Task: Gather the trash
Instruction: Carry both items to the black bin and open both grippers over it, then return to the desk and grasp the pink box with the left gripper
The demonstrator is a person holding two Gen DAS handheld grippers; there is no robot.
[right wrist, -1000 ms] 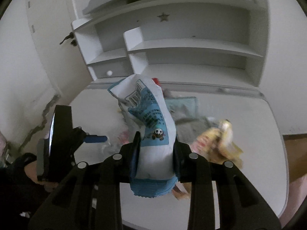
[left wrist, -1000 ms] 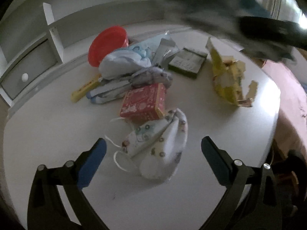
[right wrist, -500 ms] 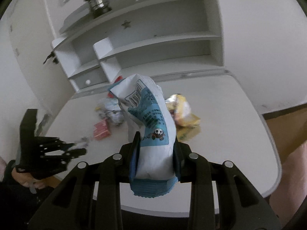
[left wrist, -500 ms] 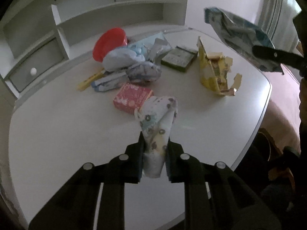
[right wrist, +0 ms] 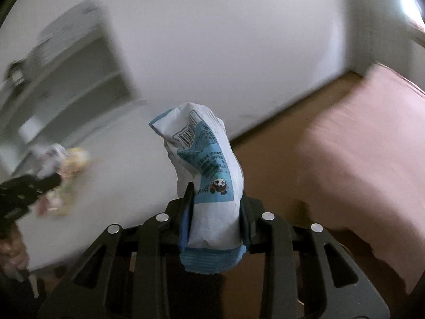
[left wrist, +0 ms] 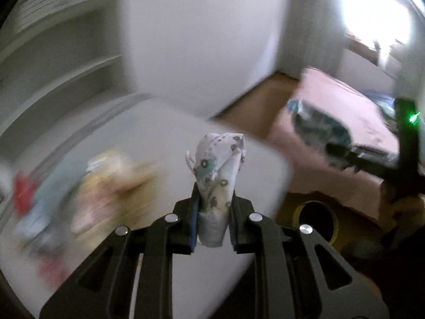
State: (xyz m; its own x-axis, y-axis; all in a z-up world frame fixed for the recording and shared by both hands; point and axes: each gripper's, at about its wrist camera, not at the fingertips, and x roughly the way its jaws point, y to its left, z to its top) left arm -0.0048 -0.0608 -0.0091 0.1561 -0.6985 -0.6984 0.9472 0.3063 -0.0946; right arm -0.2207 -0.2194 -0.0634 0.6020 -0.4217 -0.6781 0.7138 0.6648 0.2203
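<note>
Trash in both my grippers: left gripper [left wrist: 213, 219] clenched on a crumpled patterned face mask [left wrist: 218, 171], which sticks up at frame centre of the left view, over the white table's [left wrist: 159, 143] right edge. Right gripper [right wrist: 215, 218] clamped on a blue-and-white snack wrapper [right wrist: 207, 175] with a barcode and panda print, upright at centre of the right view. More trash, a blurred pile [left wrist: 87, 180], sits on the table at lower left of the left view, too smeared to sort. Right gripper with the wrapper also shows at the right edge of the left view, above the pink bed [left wrist: 332, 111]. Yellowish bin [left wrist: 316, 218] with a dark opening at lower right, below the table edge. Brown floor [right wrist: 271, 159] between table and bed.
</note>
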